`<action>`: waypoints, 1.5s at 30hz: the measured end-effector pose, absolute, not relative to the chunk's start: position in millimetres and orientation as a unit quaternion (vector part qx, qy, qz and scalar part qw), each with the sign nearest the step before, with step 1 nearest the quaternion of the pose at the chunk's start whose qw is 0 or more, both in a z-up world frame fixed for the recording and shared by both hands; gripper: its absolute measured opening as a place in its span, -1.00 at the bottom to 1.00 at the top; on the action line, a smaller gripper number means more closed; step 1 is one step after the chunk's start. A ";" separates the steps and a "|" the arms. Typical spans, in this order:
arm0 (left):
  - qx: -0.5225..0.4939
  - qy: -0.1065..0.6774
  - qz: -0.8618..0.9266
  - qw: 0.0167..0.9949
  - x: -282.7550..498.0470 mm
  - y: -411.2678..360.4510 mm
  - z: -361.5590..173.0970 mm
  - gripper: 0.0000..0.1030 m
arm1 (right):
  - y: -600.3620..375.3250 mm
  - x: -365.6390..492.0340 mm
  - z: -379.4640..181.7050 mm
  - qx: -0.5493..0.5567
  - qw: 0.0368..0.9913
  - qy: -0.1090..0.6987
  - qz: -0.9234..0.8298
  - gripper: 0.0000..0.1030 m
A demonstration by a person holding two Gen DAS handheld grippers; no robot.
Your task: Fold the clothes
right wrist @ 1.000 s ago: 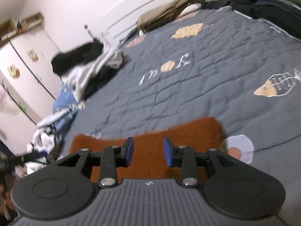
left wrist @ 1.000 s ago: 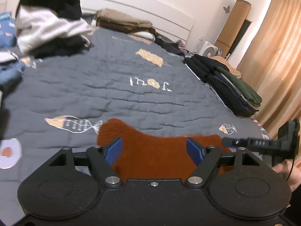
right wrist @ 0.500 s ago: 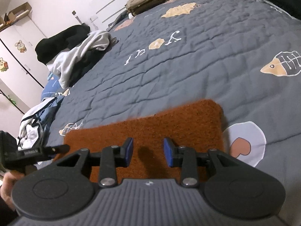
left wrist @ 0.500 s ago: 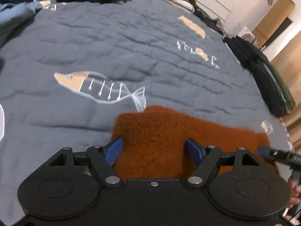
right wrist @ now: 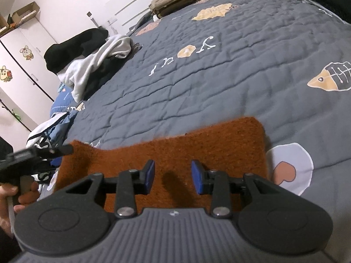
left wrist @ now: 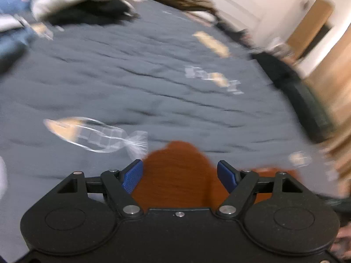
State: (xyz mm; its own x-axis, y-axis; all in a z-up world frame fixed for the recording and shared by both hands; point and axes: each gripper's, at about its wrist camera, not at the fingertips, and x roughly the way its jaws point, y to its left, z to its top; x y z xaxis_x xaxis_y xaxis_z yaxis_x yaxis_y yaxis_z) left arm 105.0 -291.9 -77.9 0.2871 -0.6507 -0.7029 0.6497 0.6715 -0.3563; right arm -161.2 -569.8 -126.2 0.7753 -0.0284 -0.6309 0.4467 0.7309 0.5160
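Note:
A rust-brown fleecy garment (right wrist: 197, 146) lies folded into a flat strip on the grey quilted bed (right wrist: 219, 76). My right gripper (right wrist: 173, 176) hovers open just above its near edge, with nothing between the blue pads (right wrist: 149, 175). The left wrist view is motion-blurred. It shows my left gripper (left wrist: 179, 175) open wide, with the garment's (left wrist: 177, 164) rounded end lying between the fingers, not clamped. In the right wrist view, the left gripper (right wrist: 63, 150) sits at the strip's left end, held by a hand (right wrist: 24, 195).
A heap of unfolded black, white and blue clothes (right wrist: 87, 61) lies at the bed's left. Folded dark stacks (left wrist: 307, 100) line the right edge and beige ones (right wrist: 182, 2) the head. A white wardrobe (right wrist: 22, 54) stands left and a curtain (left wrist: 337, 87) right.
The left gripper has swung and is moving fast, so its view is blurred; the garment's end now bulges between its fingers. The right gripper has barely moved, and both are still open.

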 end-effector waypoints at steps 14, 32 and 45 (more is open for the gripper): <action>-0.069 0.511 -0.411 0.752 129.5 -275.8 -117.3 -0.58 | -568.7 -162.8 -127.8 0.331 0.880 0.312 -0.133 -0.30; -0.137 0.469 -0.406 0.772 139.2 -256.4 -87.7 -0.15 | -573.6 -167.8 -120.1 0.340 0.883 0.297 -0.131 -0.30; -0.101 0.492 -0.483 0.717 101.6 -298.2 -91.5 0.19 | -574.2 -158.8 -123.2 0.346 0.878 0.301 -0.136 -0.30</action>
State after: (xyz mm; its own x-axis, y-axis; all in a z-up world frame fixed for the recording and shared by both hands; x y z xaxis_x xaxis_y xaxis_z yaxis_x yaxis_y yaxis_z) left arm 101.6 -298.2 -91.5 0.0483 -0.7920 -0.6086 0.5935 0.5129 -0.6203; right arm -158.8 -574.2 -123.2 0.7816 -0.0308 -0.6230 0.4474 0.7235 0.5256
